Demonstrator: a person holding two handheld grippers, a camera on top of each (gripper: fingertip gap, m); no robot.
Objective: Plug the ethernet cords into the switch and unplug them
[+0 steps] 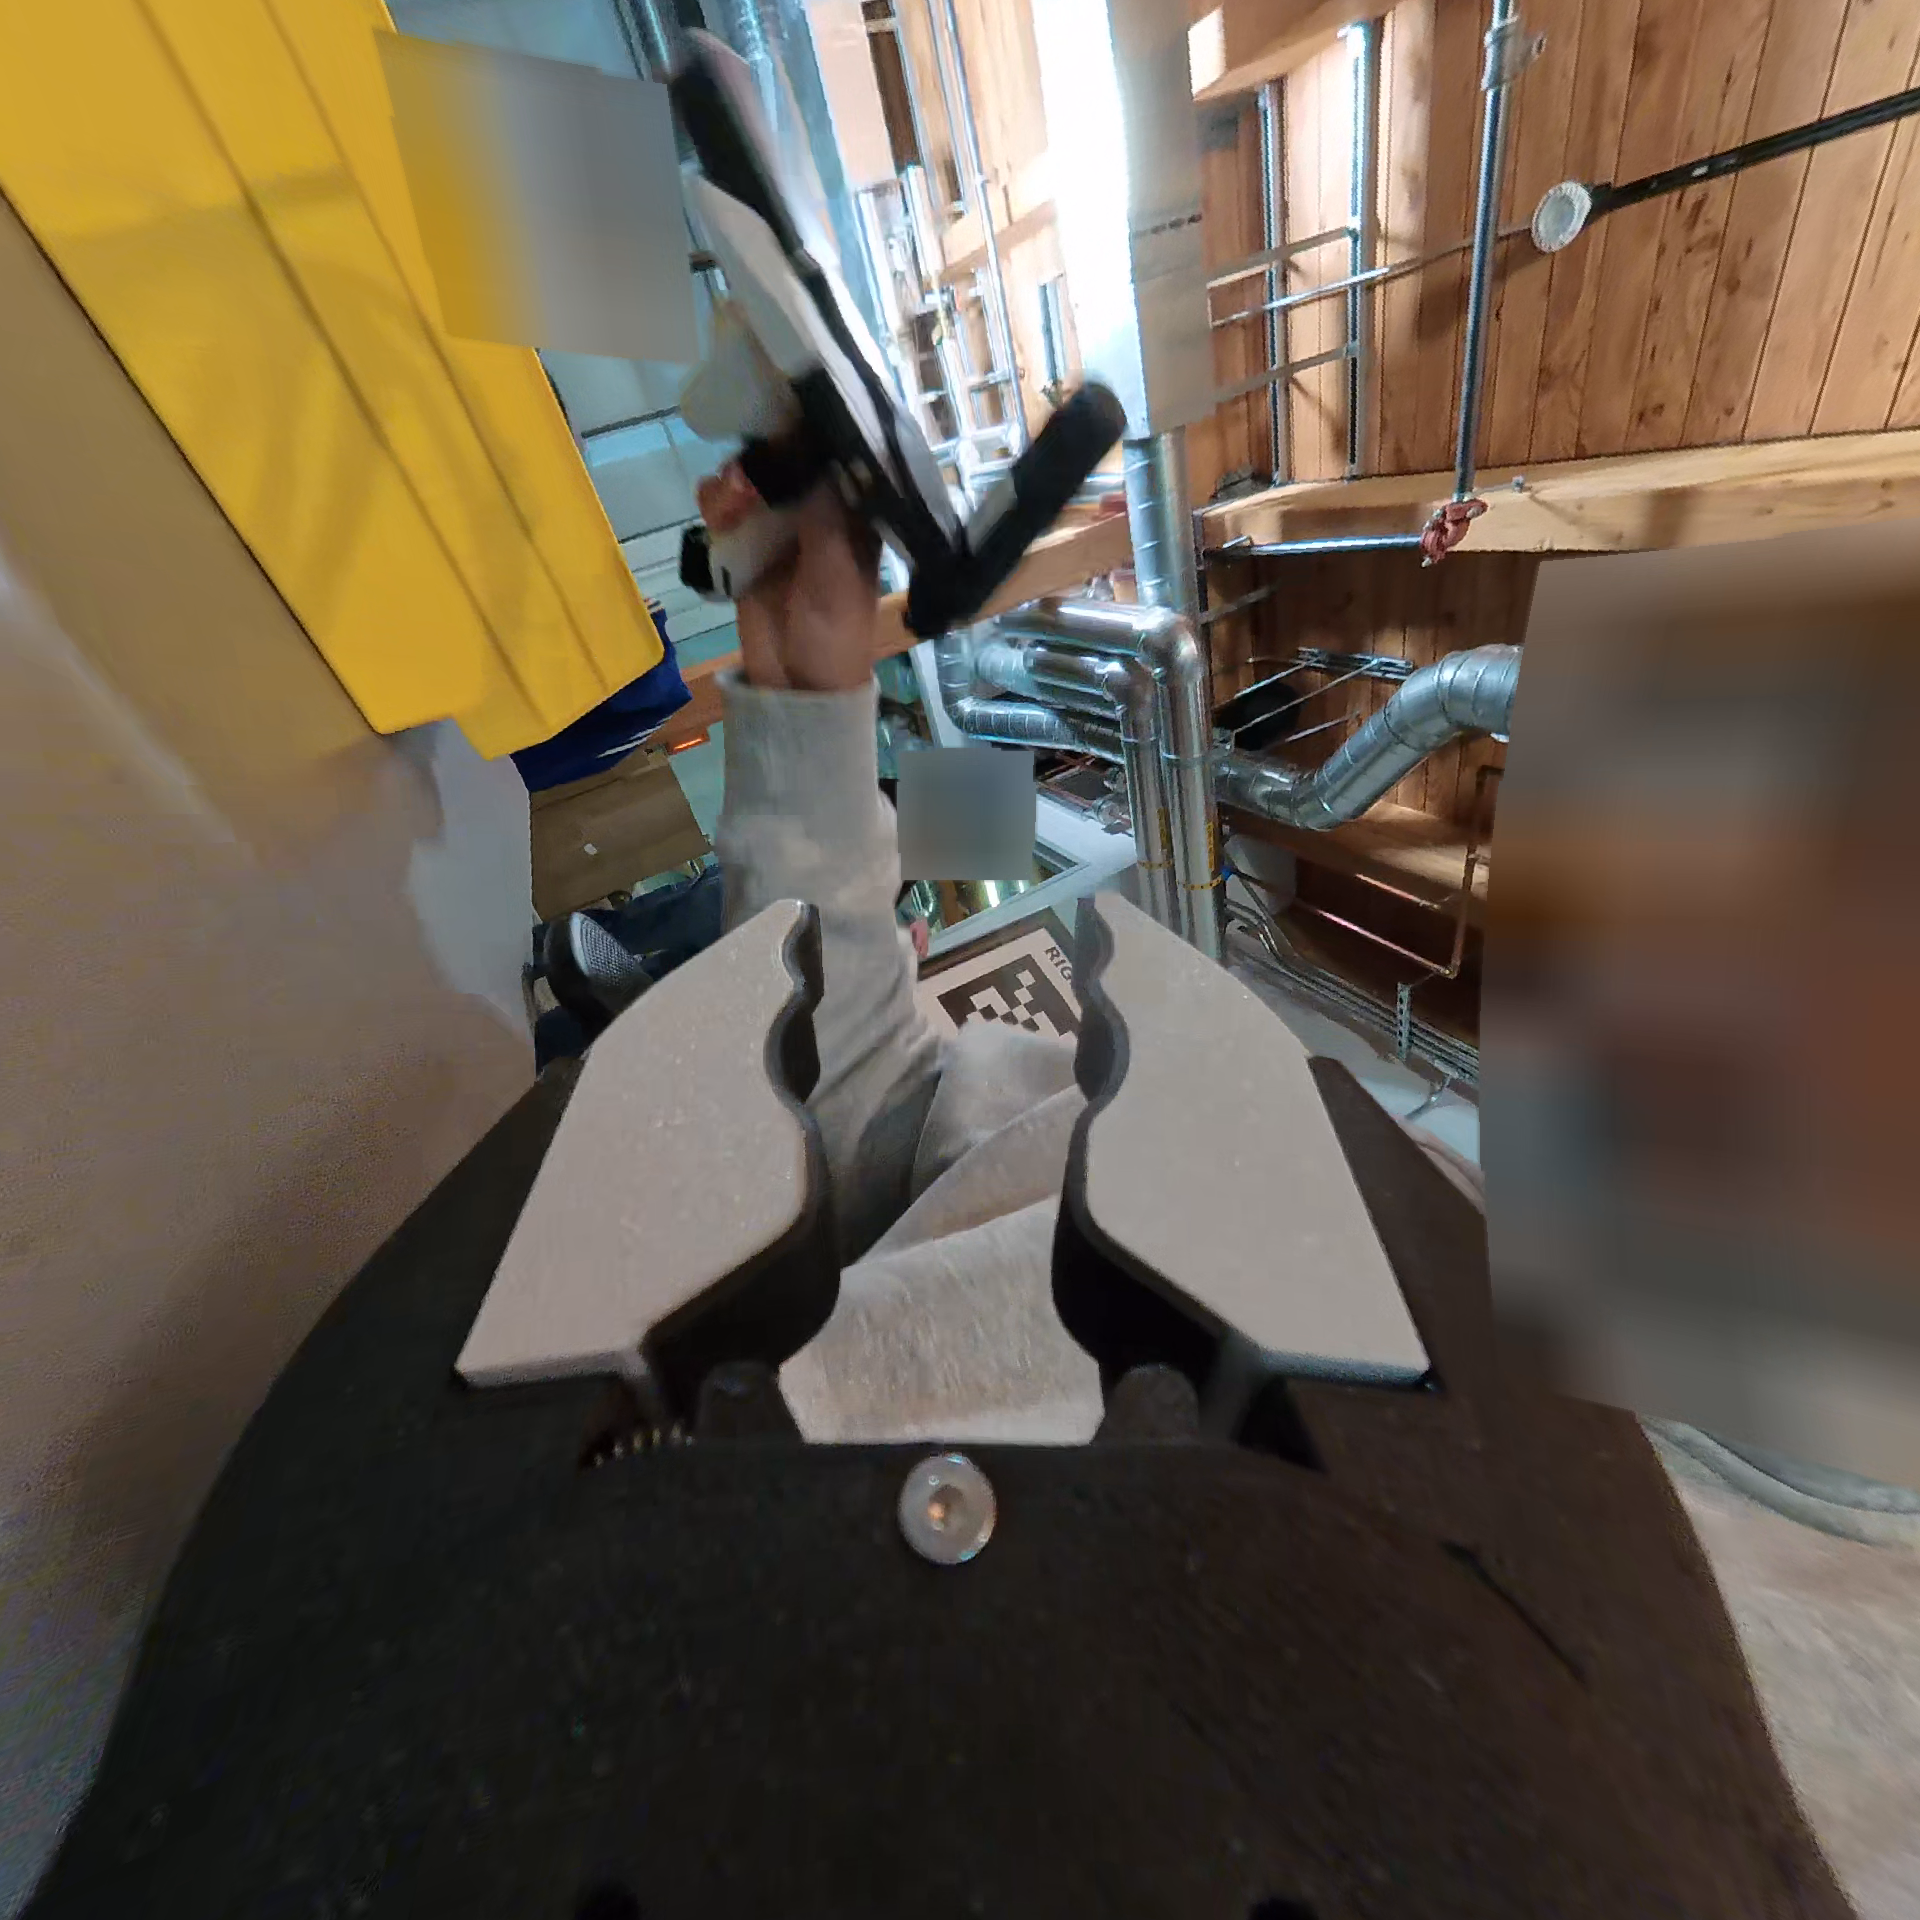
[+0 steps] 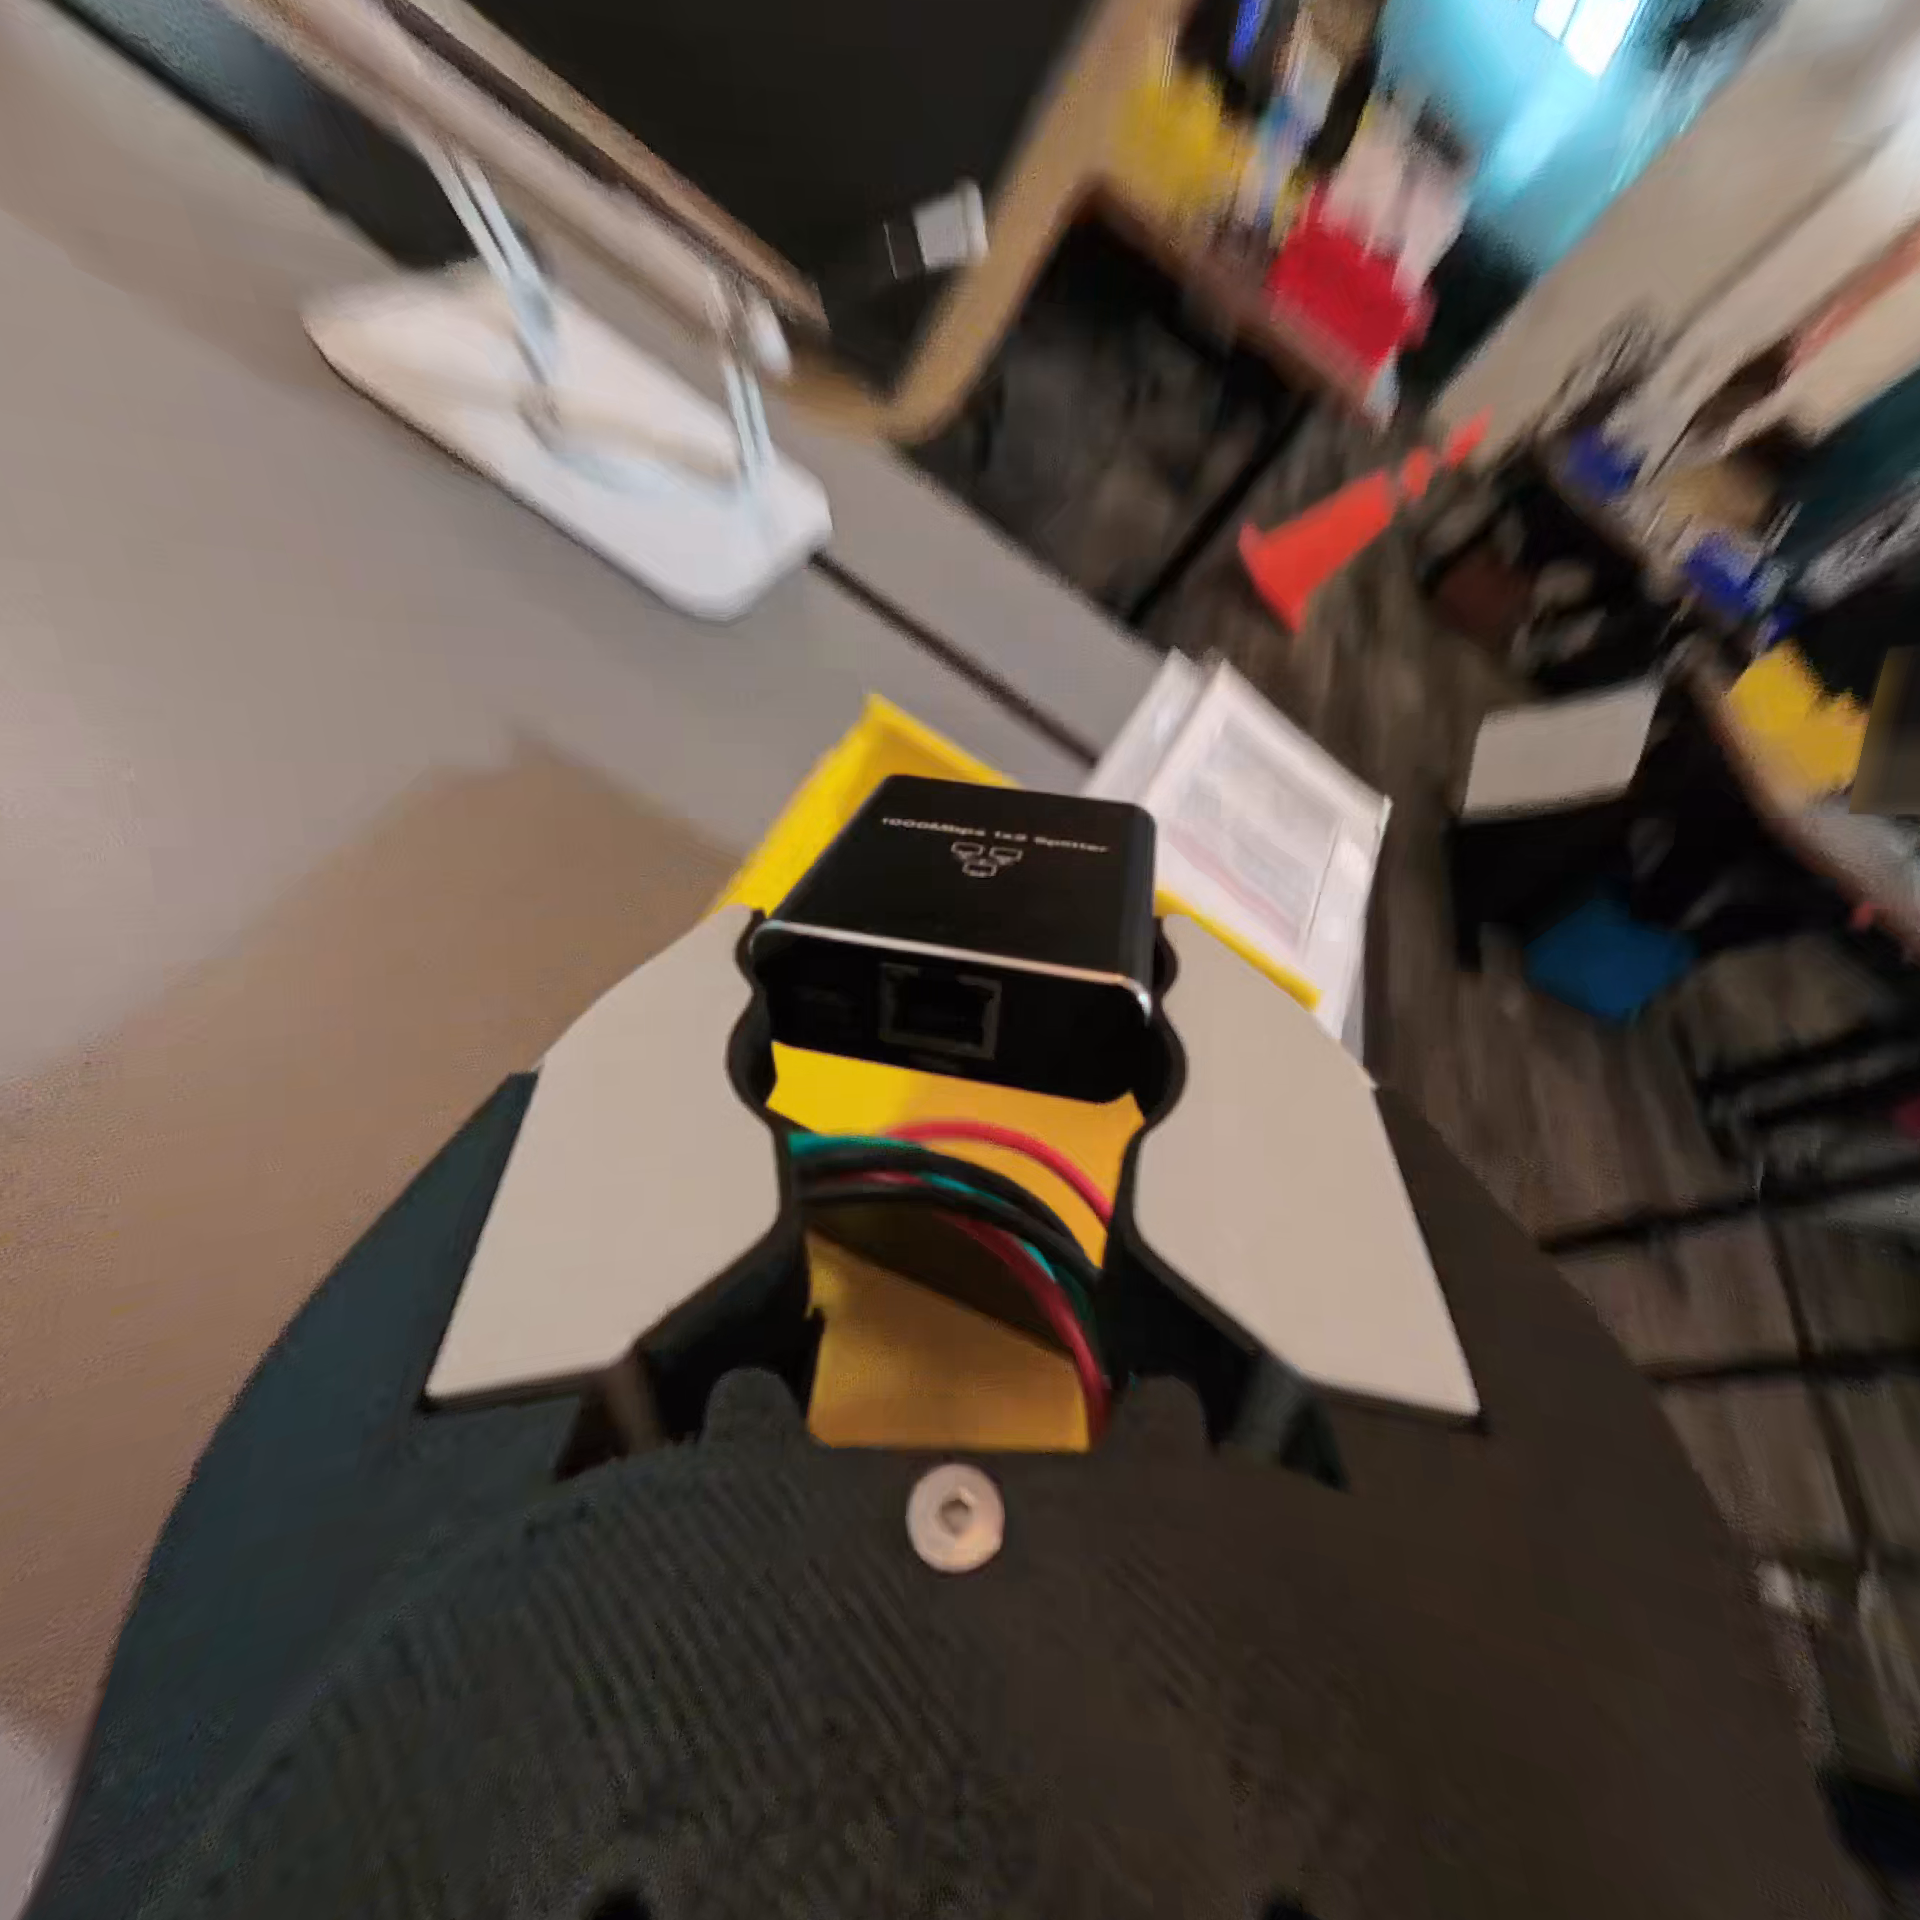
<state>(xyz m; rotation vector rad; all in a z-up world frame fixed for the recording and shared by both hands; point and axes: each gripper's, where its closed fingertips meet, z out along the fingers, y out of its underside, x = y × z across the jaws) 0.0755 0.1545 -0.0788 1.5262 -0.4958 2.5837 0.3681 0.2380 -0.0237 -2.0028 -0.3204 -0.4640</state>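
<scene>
My right gripper point(image 2: 956, 971) is shut on a small black switch point(image 2: 966, 904), gripped by its two sides with one port facing the camera. It holds the switch above a yellow bin point(image 2: 935, 1382). Red, green and black ethernet cords point(image 2: 966, 1174) lie coiled in the bin, unplugged. My left gripper point(image 1: 945, 935) is open and empty. It points up at a person's grey sleeve point(image 1: 800, 790). The person's hand holds the right gripper point(image 1: 862, 447) high up there, blurred. No switch or cords show in the left wrist view.
The bin sits on a grey and tan table point(image 2: 260, 727). A white stand point(image 2: 582, 457) is at the table's back, papers point(image 2: 1247, 831) past the bin. An orange cone point(image 2: 1320, 540) is on the floor. A yellow bin wall point(image 1: 260, 312) is at the left.
</scene>
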